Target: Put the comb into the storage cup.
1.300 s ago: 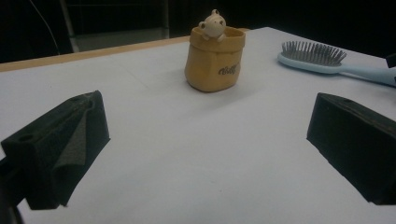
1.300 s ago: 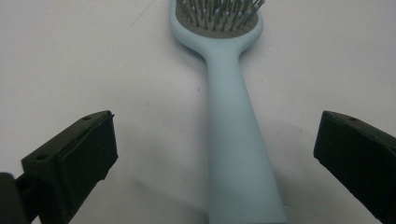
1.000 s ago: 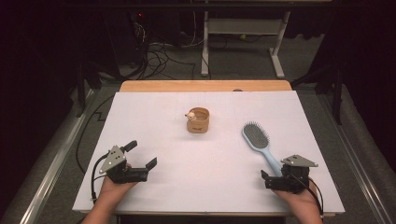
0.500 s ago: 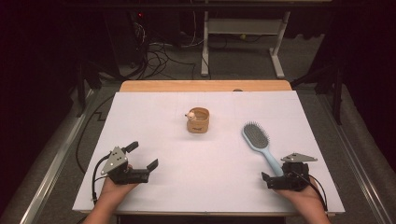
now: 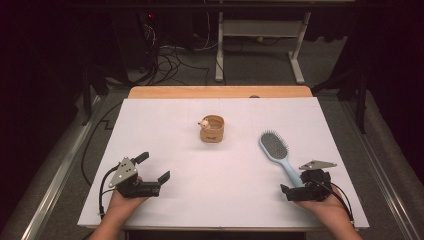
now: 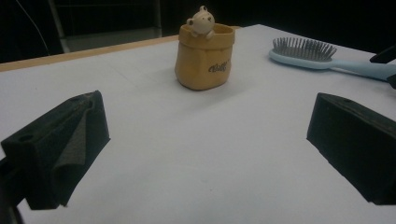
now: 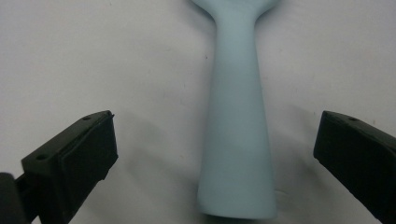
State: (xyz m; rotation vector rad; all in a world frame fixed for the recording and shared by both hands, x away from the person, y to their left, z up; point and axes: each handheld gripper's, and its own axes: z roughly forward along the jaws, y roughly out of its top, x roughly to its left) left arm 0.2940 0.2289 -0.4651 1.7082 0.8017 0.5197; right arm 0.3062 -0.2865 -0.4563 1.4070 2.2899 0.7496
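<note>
A light-blue hairbrush (image 5: 276, 149) lies bristles up on the white table cover, handle toward the near right. My right gripper (image 5: 300, 184) is open over the end of that handle (image 7: 238, 135), one black jaw on each side, neither touching it. A small tan pot with a little bear figure on its rim (image 5: 212, 128) stands near the table's middle (image 6: 204, 56). My left gripper (image 5: 152, 167) rests open at the near left, nothing between its jaws, pointed at the pot. The hairbrush (image 6: 322, 58) lies to the pot's right in the left gripper view.
The white sheet (image 5: 165, 135) covers a wooden table whose bare edge (image 5: 220, 92) runs along the far side. Beyond it are cables and a desk frame (image 5: 260, 50) on the dark floor.
My right gripper has shifted a little to the right and tipped down over the brush handle's end. The left gripper has barely moved.
</note>
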